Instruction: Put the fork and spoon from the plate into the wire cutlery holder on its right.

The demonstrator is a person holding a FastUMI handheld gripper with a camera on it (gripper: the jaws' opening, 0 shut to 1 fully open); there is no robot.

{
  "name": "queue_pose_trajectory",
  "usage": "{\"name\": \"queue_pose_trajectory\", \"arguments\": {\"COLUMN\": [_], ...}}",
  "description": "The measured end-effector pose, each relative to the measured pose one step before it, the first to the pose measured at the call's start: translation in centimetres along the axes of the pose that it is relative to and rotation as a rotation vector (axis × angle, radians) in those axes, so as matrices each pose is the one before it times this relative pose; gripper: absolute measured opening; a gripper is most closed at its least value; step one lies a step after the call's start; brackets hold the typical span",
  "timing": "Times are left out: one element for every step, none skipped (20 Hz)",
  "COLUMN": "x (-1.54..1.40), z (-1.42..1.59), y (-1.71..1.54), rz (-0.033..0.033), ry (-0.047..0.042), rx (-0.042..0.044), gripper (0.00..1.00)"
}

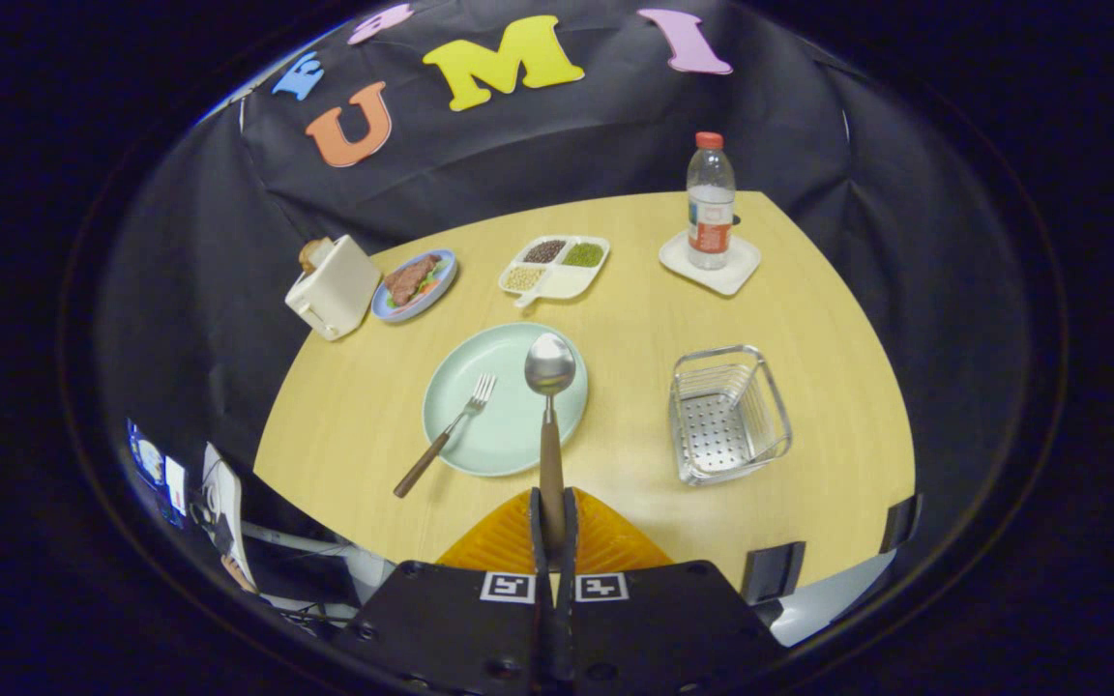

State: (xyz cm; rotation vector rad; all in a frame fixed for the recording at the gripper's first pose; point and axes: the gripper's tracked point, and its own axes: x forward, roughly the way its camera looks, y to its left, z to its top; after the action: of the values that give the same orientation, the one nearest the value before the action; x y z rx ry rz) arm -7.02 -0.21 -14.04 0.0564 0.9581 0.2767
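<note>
My jaws are pressed together on the wooden handle of the spoon [550, 425], its bowl lifted over the plate [480, 435]; I judge it light and stiff, the handle grippy, though held near the end it may swing. Left of it the fork [446, 435] lies with tines on the plate and handle out on the surface [634, 319]; I'd pinch that handle. Off to the right stands the wire cutlery holder [727, 414], which I judge light enough to shift if bumped.

Spoon [550, 367]: shiny metal bowl, wood handle pinched btwn gripper [552, 527] fingers. Fork [448, 432] left of it: metal tines, wood handle. Holder [726, 416] ahead-right: bright wire, perforated metal base. Plate [480, 425] smooth, glossy. Table [808, 319] matt light wood.
</note>
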Motion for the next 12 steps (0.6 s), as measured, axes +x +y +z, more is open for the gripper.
{"name": "queue_pose_trajectory", "arguments": {"x": [-1.174, -1.016, -0.747, -0.603, -0.43, -0.232, -0.043, 0.081, 0.156, 0.231, 0.487, 0.358], "z": [0.309, 0.035, 0.081, -0.1, -0.19, -0.384, -0.393, -0.563, -0.369, -0.301, -0.186, -0.136], "y": [-1.399, -1.361, -1.268, -1.205, -1.169, -1.014, -0.822, -0.557, -0.34, -0.134, 0.023, 0.133], "rz": [-0.02045, -0.01965, -0.01435, -0.01434, -0.01404, -0.01287, -0.01273, -0.00821, -0.0011, 0.0025, 0.00177, -0.00051], "ry": [-0.00958, -0.00427, 0.00188, 0.00519, 0.01385, 0.01523, 0.02003, 0.02065, 0.01829, 0.01775, 0.01727, 0.01484], "rx": [-0.00143, 0.00924, 0.01203, 0.01211, 0.00994, 0.01436, 0.00963, 0.00597, 0.00946, 0.01279, 0.01116, 0.00613], "gripper": [0.0, 0.0, 0.0, 0.0, 0.0, 0.0, 0.0, 0.0, 0.0, 0.0, 0.0, 0.0]}}
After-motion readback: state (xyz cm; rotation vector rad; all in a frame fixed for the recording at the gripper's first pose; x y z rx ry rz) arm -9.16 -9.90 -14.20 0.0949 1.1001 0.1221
